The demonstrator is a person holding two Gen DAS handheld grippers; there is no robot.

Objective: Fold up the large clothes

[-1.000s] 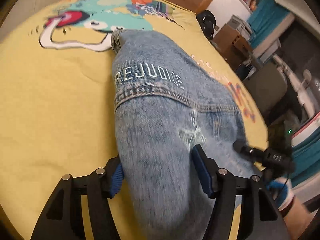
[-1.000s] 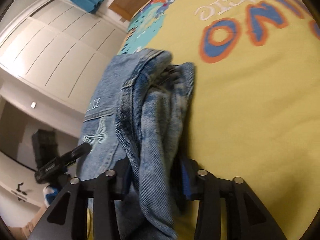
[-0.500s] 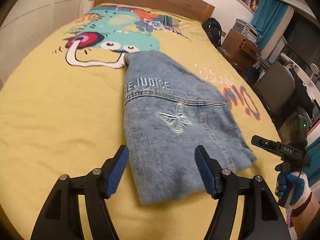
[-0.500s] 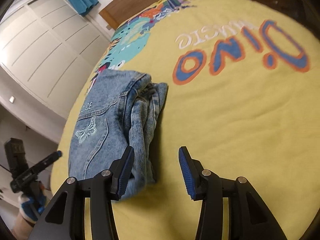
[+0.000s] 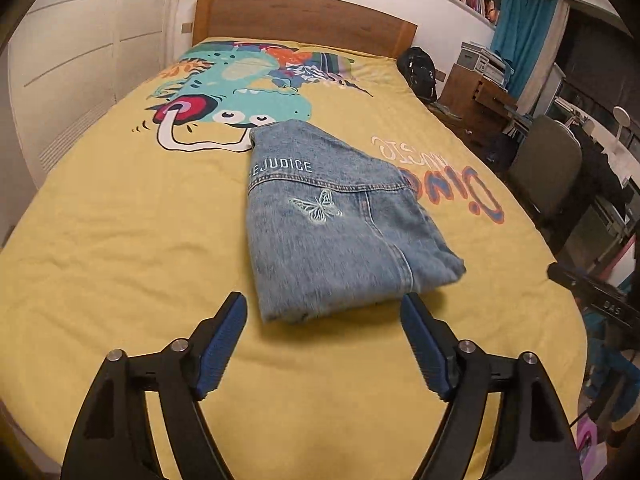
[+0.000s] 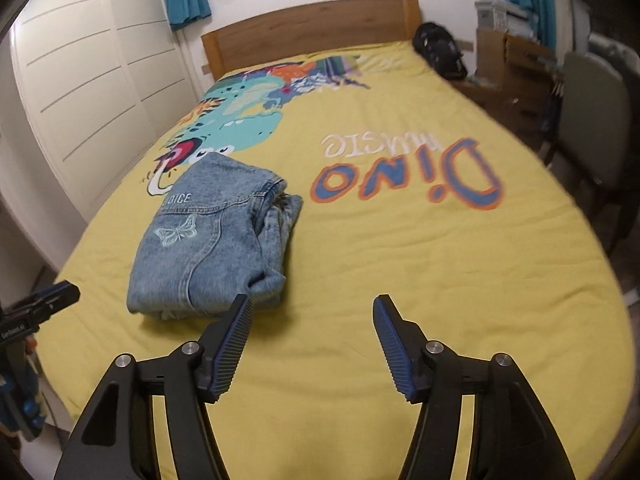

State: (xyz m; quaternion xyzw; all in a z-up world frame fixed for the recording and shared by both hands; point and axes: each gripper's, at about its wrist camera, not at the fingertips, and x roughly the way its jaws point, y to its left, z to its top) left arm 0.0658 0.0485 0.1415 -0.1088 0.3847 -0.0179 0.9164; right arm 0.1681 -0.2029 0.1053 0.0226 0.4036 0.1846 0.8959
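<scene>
A folded blue denim garment with white lettering and an embroidered butterfly lies on the yellow bedspread. My left gripper hovers above and short of its near edge, jaws opening, nothing between them. In the right wrist view the same denim bundle lies left of centre, its stacked layers showing on its right side. My right gripper hangs over bare bedspread to the right of the bundle, jaws opening and empty. Each gripper shows at the edge of the other's view.
A wooden headboard closes the far end of the bed. White wardrobe doors stand on the left. A black bag, a wooden cabinet and a grey chair crowd the right side.
Both grippers let go of the denim, opened wider and pulled back and up. The folded garment now lies free on the bed.
</scene>
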